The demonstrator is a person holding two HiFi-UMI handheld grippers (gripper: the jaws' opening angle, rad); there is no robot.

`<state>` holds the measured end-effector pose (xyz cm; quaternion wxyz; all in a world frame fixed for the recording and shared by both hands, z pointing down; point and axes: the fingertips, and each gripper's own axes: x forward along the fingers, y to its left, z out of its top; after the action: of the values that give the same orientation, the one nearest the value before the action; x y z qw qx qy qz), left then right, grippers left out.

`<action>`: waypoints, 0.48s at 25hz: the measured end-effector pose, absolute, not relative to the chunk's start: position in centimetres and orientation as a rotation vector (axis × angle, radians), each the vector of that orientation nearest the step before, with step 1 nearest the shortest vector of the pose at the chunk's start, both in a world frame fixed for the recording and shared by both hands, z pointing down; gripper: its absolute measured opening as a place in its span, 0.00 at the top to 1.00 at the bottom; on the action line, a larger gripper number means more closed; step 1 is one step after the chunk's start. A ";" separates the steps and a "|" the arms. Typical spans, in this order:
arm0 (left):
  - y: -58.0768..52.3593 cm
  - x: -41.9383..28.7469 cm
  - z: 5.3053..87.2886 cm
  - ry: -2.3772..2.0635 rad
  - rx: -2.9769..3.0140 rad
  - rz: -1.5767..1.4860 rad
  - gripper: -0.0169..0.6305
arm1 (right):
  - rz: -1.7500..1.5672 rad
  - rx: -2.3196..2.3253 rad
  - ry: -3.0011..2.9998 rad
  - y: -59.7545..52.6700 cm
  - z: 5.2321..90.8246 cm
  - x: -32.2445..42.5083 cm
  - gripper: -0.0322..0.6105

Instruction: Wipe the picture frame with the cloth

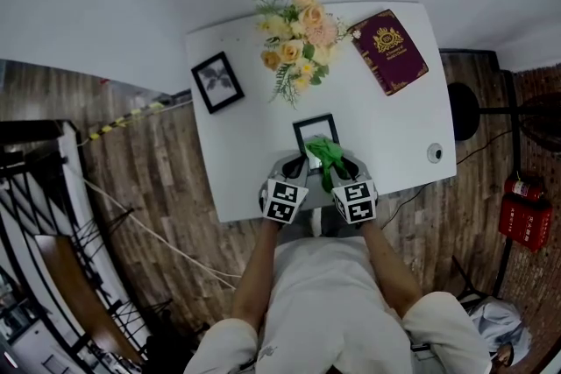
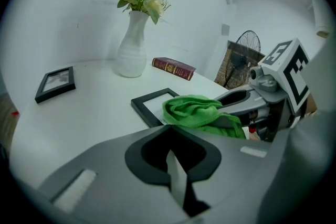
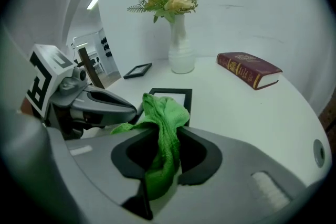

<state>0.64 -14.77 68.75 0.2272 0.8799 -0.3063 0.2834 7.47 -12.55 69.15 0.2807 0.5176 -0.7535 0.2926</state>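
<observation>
Pinching: right gripper [image 3: 160, 131] clamps cloth [image 3: 167, 113].
Left gripper [image 2: 169, 134]: closed, empty.
Risk: unbraced picture frame [image 1: 312, 130] could slide off table's [image 1: 399, 131] front edge.

Person: off-white short-sleeved top [image 1: 326, 293], pale cloth over both knees, forearms bare. Tools: left gripper [image 1: 301, 160] and right gripper [image 1: 340, 162] have matt grey moulded bodies, broad and flat from their own cameras, each with a rounded black-lined cut-out behind the jaws and a small pale rectangular patch set into the shell at one side. The left cube [image 1: 282, 200] and right cube [image 1: 354, 201] are white with black square markers on their faces; in the left gripper view the right one's long tapered grey jaw has a dark recessed slot and a round silver fitting near its cube.
</observation>
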 end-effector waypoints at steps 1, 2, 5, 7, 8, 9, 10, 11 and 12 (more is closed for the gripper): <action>-14.8 0.6 68.8 -0.844 2.425 0.782 0.94 | 0.780 1.392 -2.015 -12.5 69.1 8.1 0.80; -14.8 0.6 68.8 -0.843 2.426 0.784 0.94 | 0.775 1.391 -2.015 -12.5 69.0 8.6 0.80; -14.7 0.7 68.8 -0.836 2.429 0.786 0.94 | 0.741 1.376 -2.016 -12.2 68.6 9.5 0.80; -14.7 0.7 68.8 -0.834 2.433 0.787 0.94 | 0.723 1.389 -1.997 -11.9 68.5 10.3 0.80; -14.7 0.7 68.8 -0.834 2.435 0.787 0.94 | 0.722 1.404 -1.983 -11.8 68.5 10.8 0.80; -14.7 0.7 68.8 -0.834 2.436 0.788 0.94 | 0.722 1.421 -1.967 -11.7 68.5 11.4 0.80; -14.8 0.8 68.8 -0.835 2.437 0.789 0.94 | 0.719 1.437 -1.949 -11.5 68.4 12.0 0.80; -14.8 0.7 68.9 -0.838 2.438 0.793 0.94 | 0.712 1.453 -1.929 -11.4 68.3 12.7 0.80; -14.8 0.7 68.9 -0.845 2.438 0.799 0.94 | 0.702 1.469 -1.912 -11.3 68.2 13.4 0.80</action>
<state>0.67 -14.81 68.86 0.2184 0.8809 -0.3051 0.2885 13.38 -11.26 68.16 0.3099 0.5560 -0.7240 0.2658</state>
